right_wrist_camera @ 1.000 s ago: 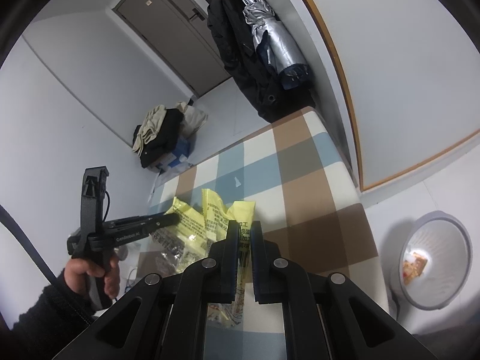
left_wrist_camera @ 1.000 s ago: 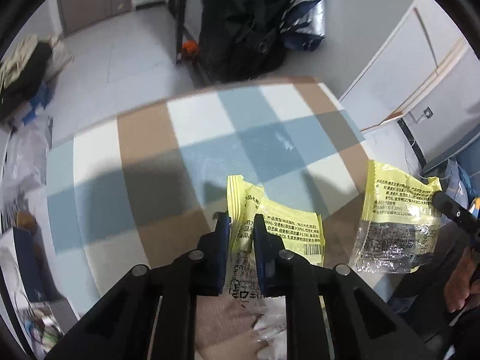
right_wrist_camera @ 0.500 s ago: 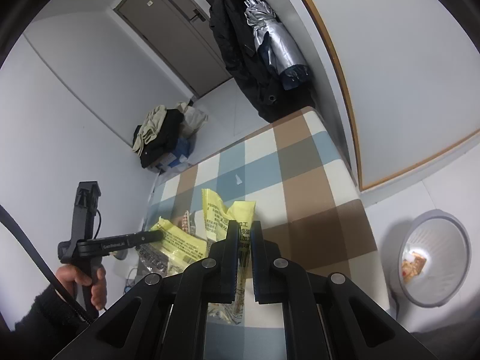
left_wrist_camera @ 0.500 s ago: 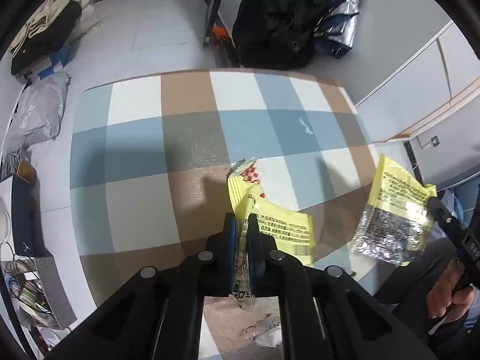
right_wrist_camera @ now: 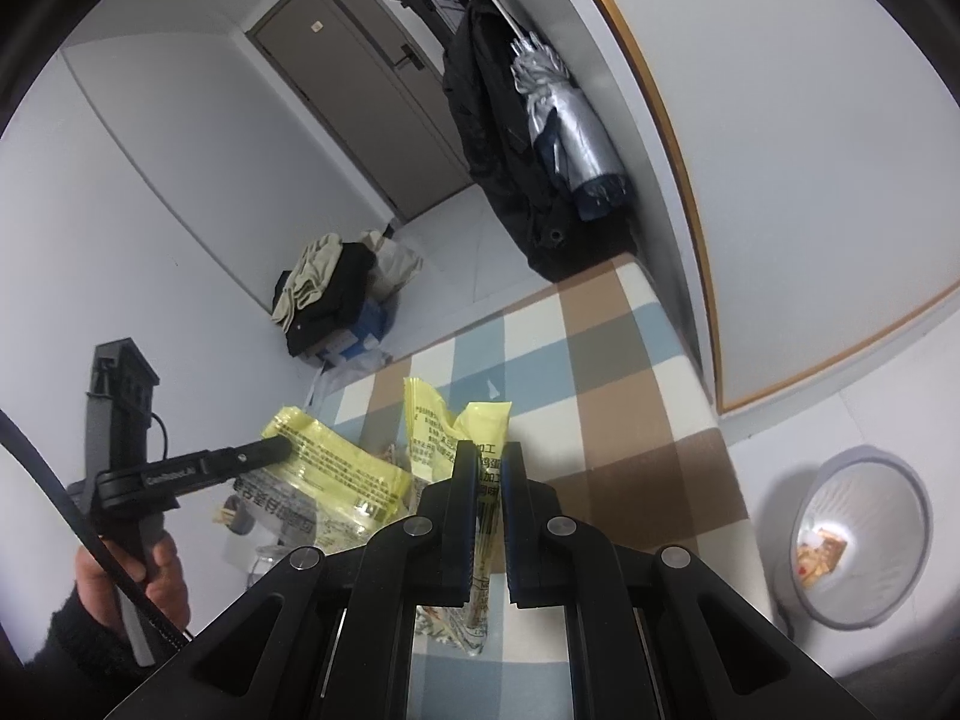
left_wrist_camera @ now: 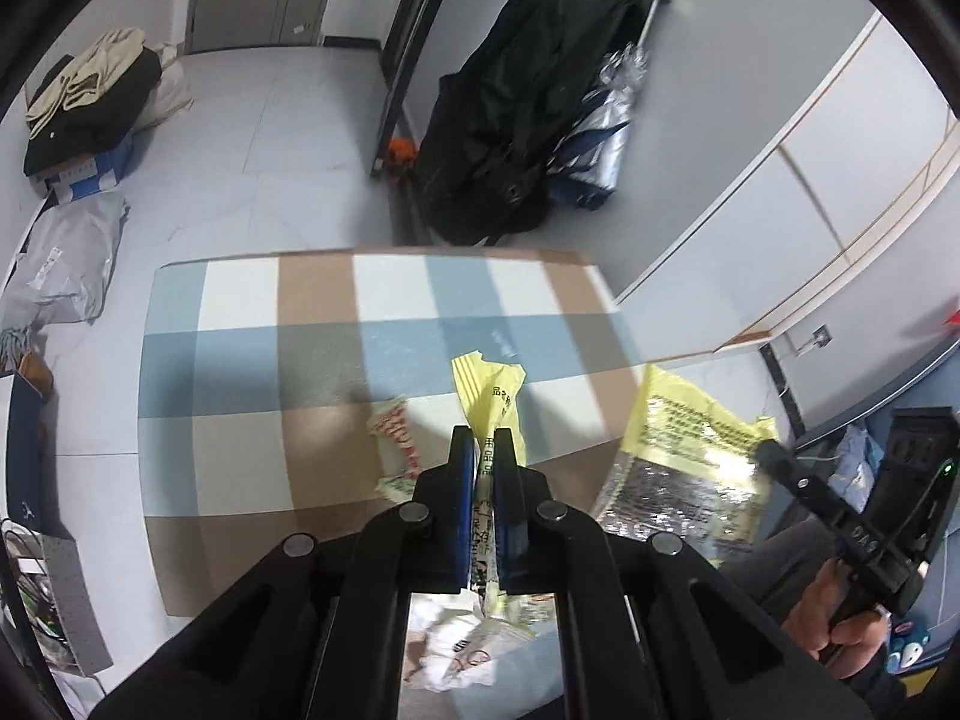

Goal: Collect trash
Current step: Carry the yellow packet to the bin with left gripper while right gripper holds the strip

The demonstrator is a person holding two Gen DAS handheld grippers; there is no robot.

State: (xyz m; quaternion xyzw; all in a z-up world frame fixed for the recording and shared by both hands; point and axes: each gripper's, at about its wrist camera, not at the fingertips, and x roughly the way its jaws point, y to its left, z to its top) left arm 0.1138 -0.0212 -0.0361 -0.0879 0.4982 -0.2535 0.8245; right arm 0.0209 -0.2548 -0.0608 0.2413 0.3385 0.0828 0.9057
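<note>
Two yellow snack wrappers are off the table, each pinched in its own gripper. In the left wrist view the left gripper [left_wrist_camera: 483, 438] has its blue-padded jaws clamped tight on a crumpled yellow wrapper [left_wrist_camera: 489, 387], whose printed top sticks up past the fingertips while its clear, crinkled lower part hangs below between the black arms. To the right in that same view, the second yellow wrapper [left_wrist_camera: 690, 450], yellow above and silvery foil below, hangs from the tip of the right gripper [left_wrist_camera: 771, 455], gripped by a person's hand [left_wrist_camera: 840, 624] at the frame's lower right. The right wrist view shows that right gripper [right_wrist_camera: 489, 450] closed on its wrapper [right_wrist_camera: 474, 426], with the left gripper [right_wrist_camera: 279, 450] at left holding the other one [right_wrist_camera: 336, 468] above the table's near edge. A small red-and-white wrapper [left_wrist_camera: 396, 444] lies on the checked tablecloth [left_wrist_camera: 240, 360] just left of the left gripper's fingers. Beyond the table, a black coat [left_wrist_camera: 528, 108] and a folded silver umbrella [right_wrist_camera: 564, 120] hang by the wall. On the floor to the right of the table stands a grey waste bin [right_wrist_camera: 864, 540] with some scraps already inside.
</note>
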